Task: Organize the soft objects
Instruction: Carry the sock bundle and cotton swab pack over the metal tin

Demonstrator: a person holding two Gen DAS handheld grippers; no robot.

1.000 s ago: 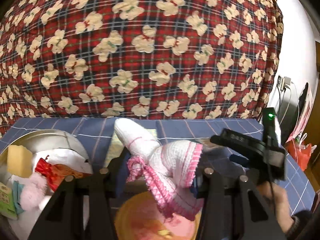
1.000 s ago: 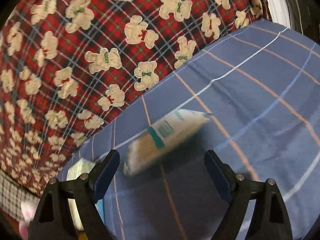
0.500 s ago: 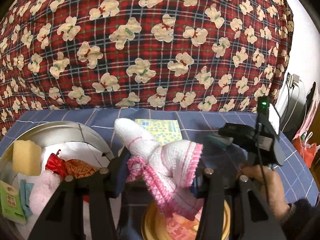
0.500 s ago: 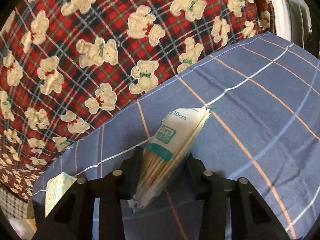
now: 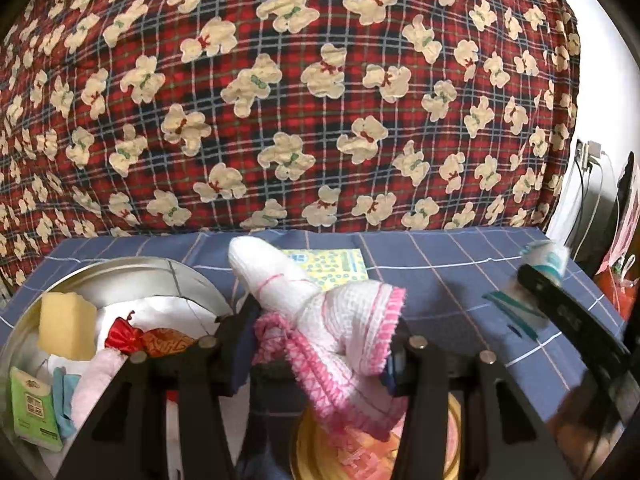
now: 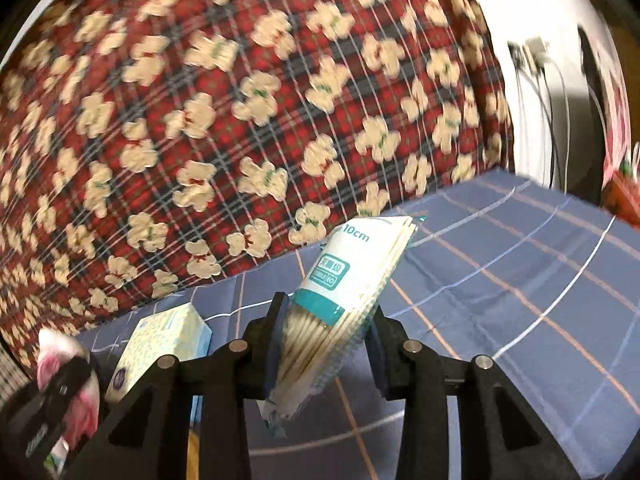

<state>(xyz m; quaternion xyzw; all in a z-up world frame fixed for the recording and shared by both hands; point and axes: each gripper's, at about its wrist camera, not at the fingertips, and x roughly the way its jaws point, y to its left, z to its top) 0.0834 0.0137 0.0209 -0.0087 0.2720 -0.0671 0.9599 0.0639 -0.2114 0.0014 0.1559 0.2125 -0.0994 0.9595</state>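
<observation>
Left gripper (image 5: 320, 344) clamping white waffle-knit cloth with pink trim (image 5: 344, 332), bundle sitting between pads above round gold tin (image 5: 454, 436). Right gripper (image 6: 324, 340) gripping clear pack of cotton swabs with teal band (image 6: 340, 300), pack tilting upward, off blue checked bedsheet (image 6: 520, 300); jaws just closing onto it. Yellow-dotted tissue pack (image 6: 160, 344) lying on sheet, left of right gripper. Round metal basin (image 5: 132, 276) holding yellow sponge (image 5: 66, 326), red fabric pouch (image 5: 136, 338), green packet (image 5: 34, 412).

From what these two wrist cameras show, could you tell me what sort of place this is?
Probably a bedroom or similar room at home. A red plaid quilt with teddy bears is heaped behind a blue checked sheet, which suggests a bed, and chargers and cables hang on the white wall at right.
</observation>
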